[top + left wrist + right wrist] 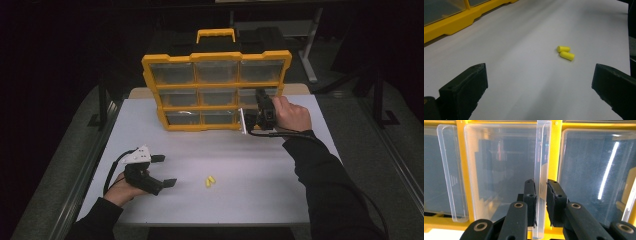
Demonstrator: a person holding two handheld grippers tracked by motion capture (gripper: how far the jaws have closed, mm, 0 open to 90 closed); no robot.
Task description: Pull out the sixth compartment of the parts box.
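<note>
— Gripping what, exactly, was the right gripper (540,195)?

— Its jaws were clamped on the pull tab of a clear drawer (504,170) in the yellow organizer (216,91), bottom row, right end.

— And the left gripper (162,171)?

— Jaws spread wide, holding nothing, resting low near the table's (260,165) front left. Two yellow earplugs (565,52) lay ahead of it, well apart from the pads.

My high view is dim, dark around the lit surface (250,160); glare streaks the clear drawers (609,170); slight softness throughout.
</note>
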